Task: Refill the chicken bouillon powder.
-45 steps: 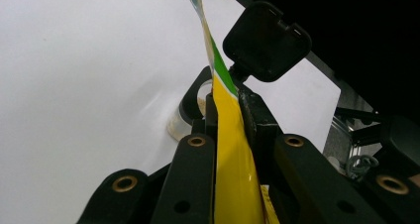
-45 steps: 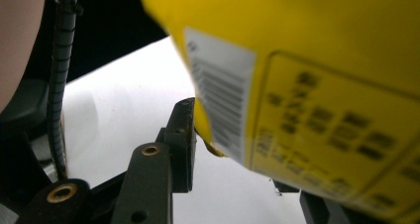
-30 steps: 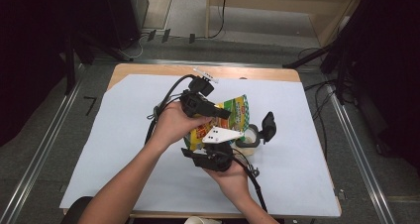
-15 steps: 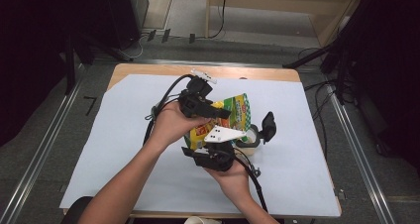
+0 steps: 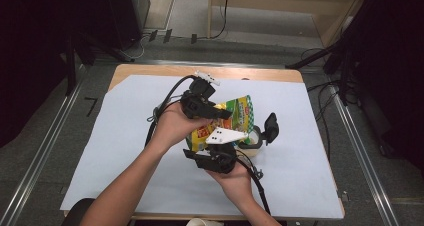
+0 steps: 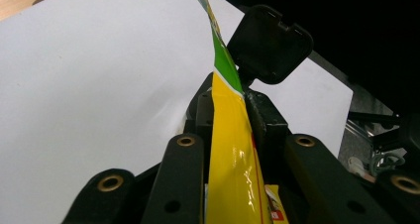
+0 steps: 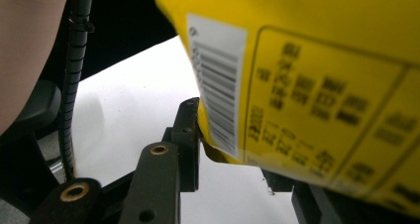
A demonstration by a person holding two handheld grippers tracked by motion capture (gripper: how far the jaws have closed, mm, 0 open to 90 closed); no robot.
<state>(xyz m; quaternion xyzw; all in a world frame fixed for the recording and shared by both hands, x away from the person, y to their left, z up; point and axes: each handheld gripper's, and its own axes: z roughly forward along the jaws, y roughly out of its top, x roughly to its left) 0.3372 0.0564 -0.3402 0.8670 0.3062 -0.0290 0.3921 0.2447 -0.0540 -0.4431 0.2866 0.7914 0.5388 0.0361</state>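
White paper (image 5: 125,151) covers most of our table (image 5: 150,70), whose wooden edge shows bare along the far side and at the far-left corner. Around it we see grey floor (image 5: 55,136), metal rails (image 5: 35,166) running down both sides, cables (image 5: 320,93) trailing on the right, and dark equipment (image 5: 125,11) beyond the far edge (the room past that is too dim to read).

Near the middle of the sheet we hold a yellow-and-green pouch (image 5: 225,123) up off the paper between both tools. Our left gripper (image 5: 210,111) comes at it from the far-left side; in the left gripper view the pouch (image 6: 230,154) runs edge-on between the two black jaws, which are clamped on it. Our right gripper (image 5: 222,146) takes it from the near side, its grey plate on top; in the right gripper view the pouch (image 7: 307,75) shows a barcode panel, with its lower edge pinched against the left jaw while the other jaw is mostly hidden behind the bag, so the grip reads as closed on the pouch.

Just right of the pouch a clear cup (image 5: 252,143) sits on the paper, with a black lid (image 5: 271,127) standing above it; that lid (image 6: 270,43) also appears past the pouch in the left gripper view.
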